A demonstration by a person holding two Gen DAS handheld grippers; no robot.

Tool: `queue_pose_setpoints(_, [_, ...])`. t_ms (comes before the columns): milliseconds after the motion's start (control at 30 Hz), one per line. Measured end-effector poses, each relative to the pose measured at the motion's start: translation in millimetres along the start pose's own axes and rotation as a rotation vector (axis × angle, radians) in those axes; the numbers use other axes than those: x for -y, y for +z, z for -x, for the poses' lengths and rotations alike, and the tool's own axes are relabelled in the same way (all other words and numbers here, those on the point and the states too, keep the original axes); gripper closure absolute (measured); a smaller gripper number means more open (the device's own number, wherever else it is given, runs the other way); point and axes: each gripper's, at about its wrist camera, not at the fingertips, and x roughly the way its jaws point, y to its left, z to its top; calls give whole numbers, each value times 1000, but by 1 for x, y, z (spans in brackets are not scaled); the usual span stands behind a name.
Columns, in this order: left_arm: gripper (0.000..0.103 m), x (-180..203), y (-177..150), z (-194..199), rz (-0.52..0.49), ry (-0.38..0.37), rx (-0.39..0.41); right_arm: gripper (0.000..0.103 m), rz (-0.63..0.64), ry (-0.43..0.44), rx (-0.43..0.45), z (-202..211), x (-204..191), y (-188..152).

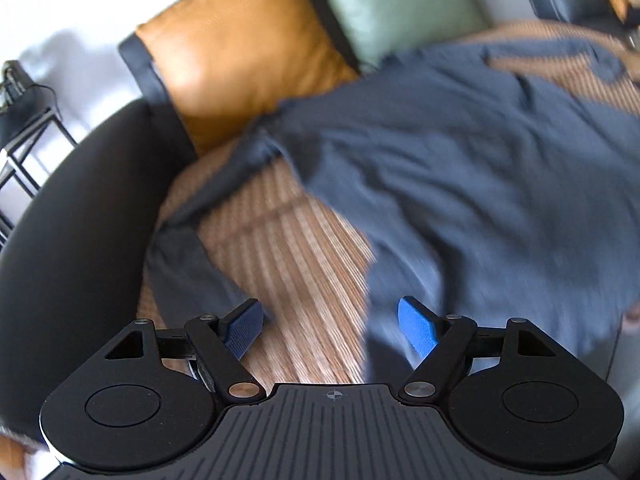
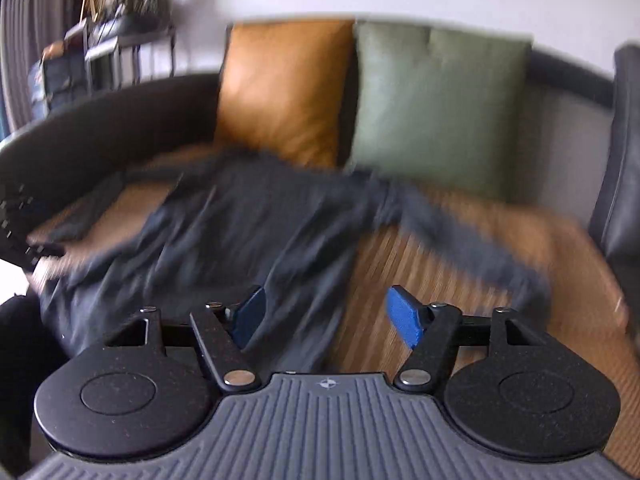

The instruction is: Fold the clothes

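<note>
A dark blue-grey long-sleeved garment [image 1: 460, 168] lies spread and wrinkled on a woven straw mat [image 1: 288, 248] over a sofa seat. One sleeve [image 1: 200, 240] runs down to the left. My left gripper [image 1: 332, 330] is open and empty, above the mat between the sleeve and the garment's body. In the right wrist view the garment [image 2: 248, 224] lies across the mat [image 2: 460, 280]. My right gripper [image 2: 326, 316] is open and empty, just above the garment's near edge. Both views are motion-blurred.
An orange cushion [image 1: 240, 52] and a green cushion [image 1: 396, 4] lean on the sofa back. The black armrest [image 1: 80, 232] curves at left. The cushions [image 2: 284, 88] also show in the right view, with a metal shelf rack [image 2: 108, 52] behind the sofa.
</note>
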Motion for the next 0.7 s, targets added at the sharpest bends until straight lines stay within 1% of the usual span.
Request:
queue_pose_setpoints(67, [17, 14, -13, -7, -10, 8, -11, 36, 22, 7, -37, 2, -14, -23])
queue_pose_setpoints(133, [17, 20, -26, -11, 0, 17, -10, 36, 56, -6, -66, 4, -23, -42])
queue_pose_setpoints(267, [17, 32, -50, -20, 18, 39, -8, 40, 127, -23, -106, 7, -35, -67])
queue_pose_setpoints(400, [15, 40, -73, -11, -19, 92, -4, 41, 214, -39, -135, 2, -49, -89])
queue_pose_setpoints(500, [15, 52, -86, -11, -84, 126, -25, 40, 247, -51, -150, -3, -55, -101])
queue_pose_setpoints(567, [15, 58, -89, -10, -133, 143, -15, 40, 259, -60, -157, -5, -57, -106])
queue_pose_setpoints(700, [15, 75, -96, -20, -272, 173, -37, 39, 283, -77, -171, -11, -62, -118])
